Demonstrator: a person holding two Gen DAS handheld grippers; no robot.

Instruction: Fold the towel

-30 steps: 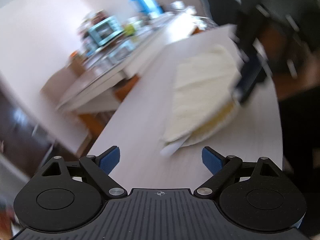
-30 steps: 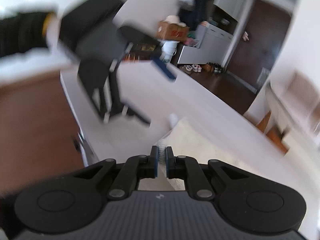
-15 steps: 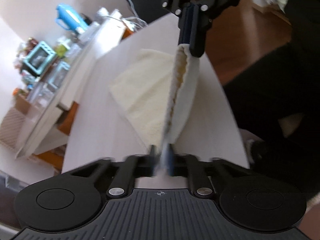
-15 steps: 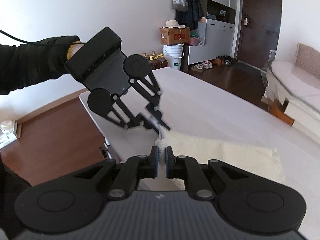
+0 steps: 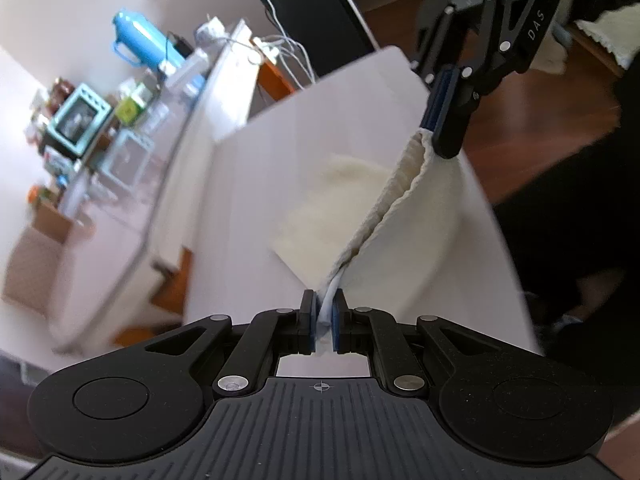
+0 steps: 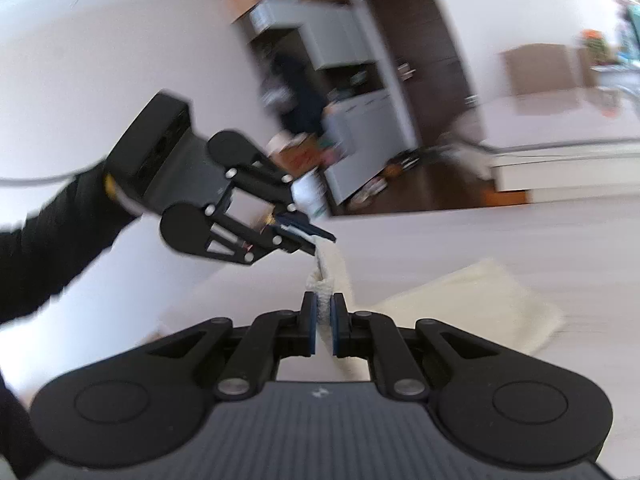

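Cream towel [image 5: 372,204], terry pile, soft and limp. It sags between its two held corners and drapes to the table; no stiffness at all. Judged light, not fragile, not slippery: the nap should hold well under rubber pads. Best purchase is at the corners or along the hemmed edge, where the layers bunch thick enough to pinch.

Left gripper [image 5: 323,320]: jaws drawn together, pinching a bunched towel corner between the blue pads. Right gripper [image 6: 323,322]: likewise clamped on a corner, cloth visible between its pads. In the left wrist view the right gripper sits at 1 o'clock, the lifted edge running taut from it down to 6 o'clock. In the right wrist view the left gripper is at 10 o'clock, carried on a black sleeve [image 6: 48,248].

The rest of the towel lies on the table [image 5: 248,240], toward 3 o'clock in the right view.

Table is pale, smooth and matt, so cloth should slide easily across it. Dark wood floor [image 5: 532,128] beyond the table edge. Room is domestic: cluttered shelf with a blue jug [image 5: 138,38] at 10 o'clock in the left view, dark door [image 6: 420,68] and grey cabinets at 12 to 1 o'clock in the right view. Background is blurred.
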